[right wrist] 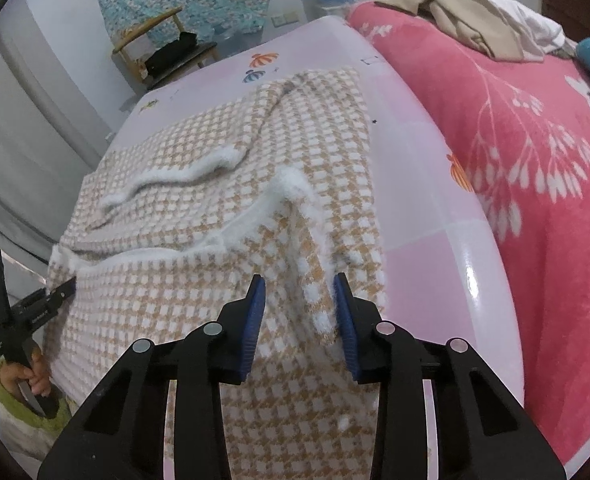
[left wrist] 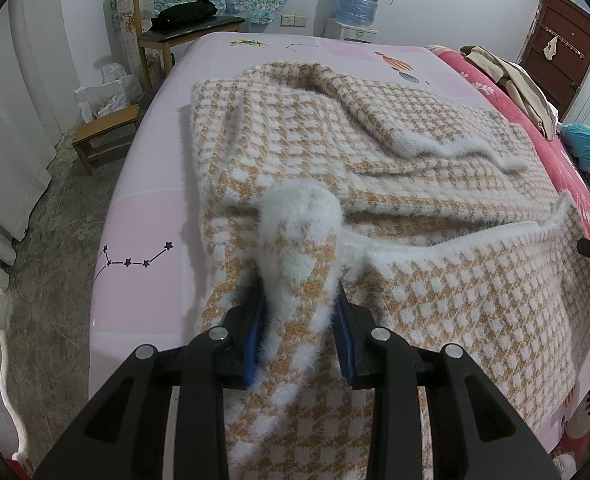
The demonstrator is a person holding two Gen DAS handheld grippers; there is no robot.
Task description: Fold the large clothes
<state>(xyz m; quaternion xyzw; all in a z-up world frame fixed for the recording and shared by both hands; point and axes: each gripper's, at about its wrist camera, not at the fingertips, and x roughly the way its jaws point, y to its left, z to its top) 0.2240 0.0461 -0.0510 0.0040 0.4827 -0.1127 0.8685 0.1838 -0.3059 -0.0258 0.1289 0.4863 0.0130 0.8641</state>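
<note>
A fuzzy orange-and-white checked sweater [left wrist: 375, 152] lies partly folded on a pink sheet [left wrist: 143, 240]; it also shows in the right wrist view [right wrist: 199, 200]. My left gripper [left wrist: 301, 312] has a bunched, raised fold of the sweater's near left edge between its blue pads [left wrist: 257, 340], jaws partly apart around it. My right gripper [right wrist: 299, 304] stands with a raised ridge of the sweater's near right edge between its pads [right wrist: 345, 320], jaws wide. The left gripper [right wrist: 61, 290] also shows at the far left of the right wrist view, at the sweater's edge.
A red floral blanket [right wrist: 515, 140] covers the bed's right side, with beige clothes [right wrist: 455, 12] piled on it. A wooden chair [left wrist: 183, 28], a low stool [left wrist: 103, 136] and a water dispenser [left wrist: 357, 4] stand beyond the bed. Curtains [left wrist: 11, 140] hang at the left.
</note>
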